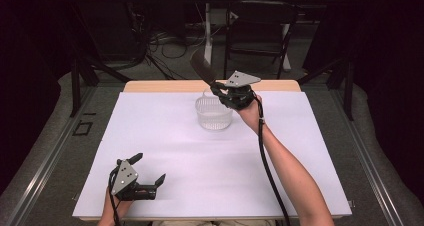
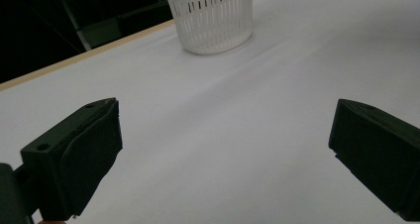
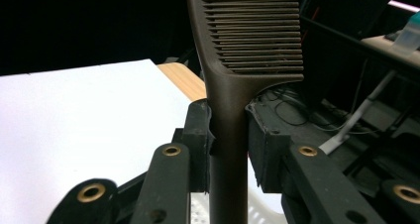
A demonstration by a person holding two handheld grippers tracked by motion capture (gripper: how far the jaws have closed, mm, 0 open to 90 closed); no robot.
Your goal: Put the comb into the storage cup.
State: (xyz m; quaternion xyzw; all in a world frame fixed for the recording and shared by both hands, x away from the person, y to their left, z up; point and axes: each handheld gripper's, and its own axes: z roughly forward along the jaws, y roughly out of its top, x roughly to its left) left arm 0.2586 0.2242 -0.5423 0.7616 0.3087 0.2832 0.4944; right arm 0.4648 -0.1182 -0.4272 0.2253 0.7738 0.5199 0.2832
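Dark-brown plastic, the comb (image 3: 247,45) looks light, stiff and smooth; its narrow handle is the likely place to take hold, not the fine teeth. The right gripper (image 1: 226,92) is clamped on that handle, teeth rising beyond its jaws, the white slotted basket (image 1: 214,113) just beneath. The left gripper (image 1: 148,178) rests wide apart, empty, on the white surface (image 1: 200,161).

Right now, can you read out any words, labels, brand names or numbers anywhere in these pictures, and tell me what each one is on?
None can be read.
The comb in the right gripper: no print shows.
The white basket: plain slatted plastic, no label.
The grey plate on the left gripper: holes, no text.
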